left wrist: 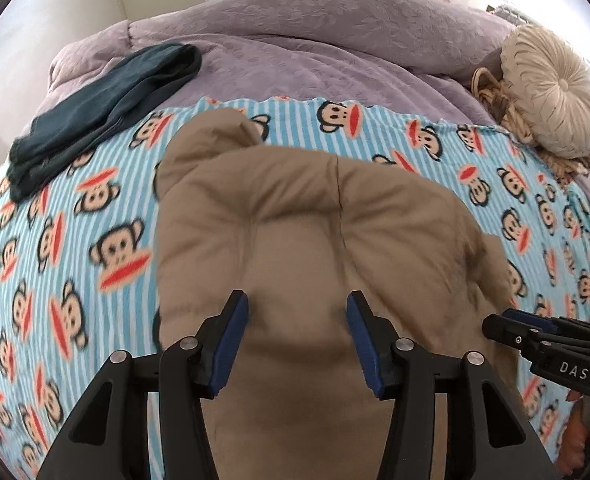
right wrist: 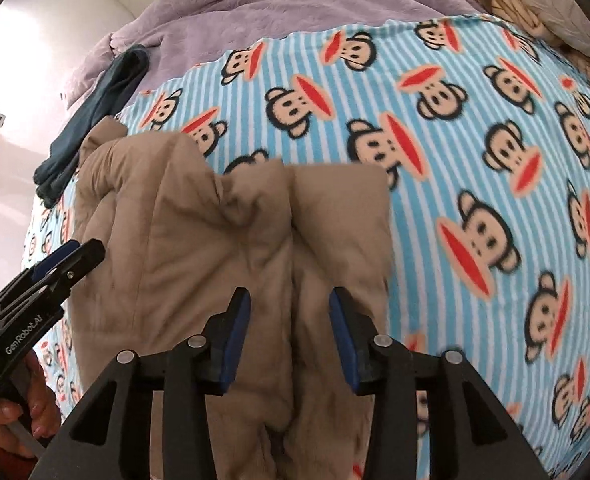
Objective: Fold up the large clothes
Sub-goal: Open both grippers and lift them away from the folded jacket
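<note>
A tan padded garment (left wrist: 295, 216) lies folded on the striped monkey-print blanket (left wrist: 75, 240); it also shows in the right wrist view (right wrist: 199, 240). My left gripper (left wrist: 297, 300) is open and empty above the garment's near part. My right gripper (right wrist: 289, 296) is open and empty above the garment's right half, over its middle seam. The right gripper shows at the right edge of the left wrist view (left wrist: 511, 322), and the left gripper at the left edge of the right wrist view (right wrist: 81, 250).
A dark teal folded garment (left wrist: 107, 104) lies at the blanket's far left, also seen in the right wrist view (right wrist: 95, 120). A purple quilt (left wrist: 315, 40) covers the bed behind. A round cream cushion (left wrist: 555, 96) and a rope bundle (left wrist: 495, 96) sit at the far right.
</note>
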Tool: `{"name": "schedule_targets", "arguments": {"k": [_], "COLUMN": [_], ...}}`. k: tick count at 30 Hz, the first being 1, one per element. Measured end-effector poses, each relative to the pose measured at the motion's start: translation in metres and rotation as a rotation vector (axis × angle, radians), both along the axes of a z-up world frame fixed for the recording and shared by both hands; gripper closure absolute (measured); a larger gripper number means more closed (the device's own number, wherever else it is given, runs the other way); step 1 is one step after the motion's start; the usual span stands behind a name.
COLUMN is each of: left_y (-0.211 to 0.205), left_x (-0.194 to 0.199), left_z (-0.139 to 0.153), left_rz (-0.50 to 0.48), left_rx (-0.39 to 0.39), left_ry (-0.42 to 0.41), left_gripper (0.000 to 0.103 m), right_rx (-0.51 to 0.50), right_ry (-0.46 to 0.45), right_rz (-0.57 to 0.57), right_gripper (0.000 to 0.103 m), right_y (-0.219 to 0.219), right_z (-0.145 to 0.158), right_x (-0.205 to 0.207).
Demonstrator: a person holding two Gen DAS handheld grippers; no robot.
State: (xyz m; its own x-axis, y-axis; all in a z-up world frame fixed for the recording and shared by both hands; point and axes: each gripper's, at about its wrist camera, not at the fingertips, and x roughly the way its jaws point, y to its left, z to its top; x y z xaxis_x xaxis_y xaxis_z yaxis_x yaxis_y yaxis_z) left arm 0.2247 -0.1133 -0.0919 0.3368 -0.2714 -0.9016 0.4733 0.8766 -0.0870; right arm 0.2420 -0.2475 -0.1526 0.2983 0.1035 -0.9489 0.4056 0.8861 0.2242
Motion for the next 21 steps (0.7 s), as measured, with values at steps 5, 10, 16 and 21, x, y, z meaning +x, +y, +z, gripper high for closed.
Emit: {"name": "schedule_targets", "arguments": {"k": [5,10,16,21], "left_y": [0.023,0.042,0.055,0.063], "left_x": [-0.033,-0.073,-0.097,-0.105], "left_z": [0.001,-0.005,-0.016,-0.013], "left_rz": [0.02,0.043,0.061,0.081], "left_rx": [0.002,0.01,0.014,-0.007], "left_ry": [0.027,0.044,0.078,0.112], "left_gripper": [0.05,0.05,0.031,0.031], "right_rx": [-0.001,-0.043,-0.061,-0.061], "right_ry": [-0.008,-0.016,0.053,0.06], "right_rz": [-0.01,0.023,0.065,0.054], "right_gripper": [0.058,0.058,0.058,0.058], "right_y": [0.009,0.034,0.056,0.059], "right_z": [0.014,0.024,0.008,0.011], "right_x": [-0.031,-0.066,-0.094,-0.102]}}
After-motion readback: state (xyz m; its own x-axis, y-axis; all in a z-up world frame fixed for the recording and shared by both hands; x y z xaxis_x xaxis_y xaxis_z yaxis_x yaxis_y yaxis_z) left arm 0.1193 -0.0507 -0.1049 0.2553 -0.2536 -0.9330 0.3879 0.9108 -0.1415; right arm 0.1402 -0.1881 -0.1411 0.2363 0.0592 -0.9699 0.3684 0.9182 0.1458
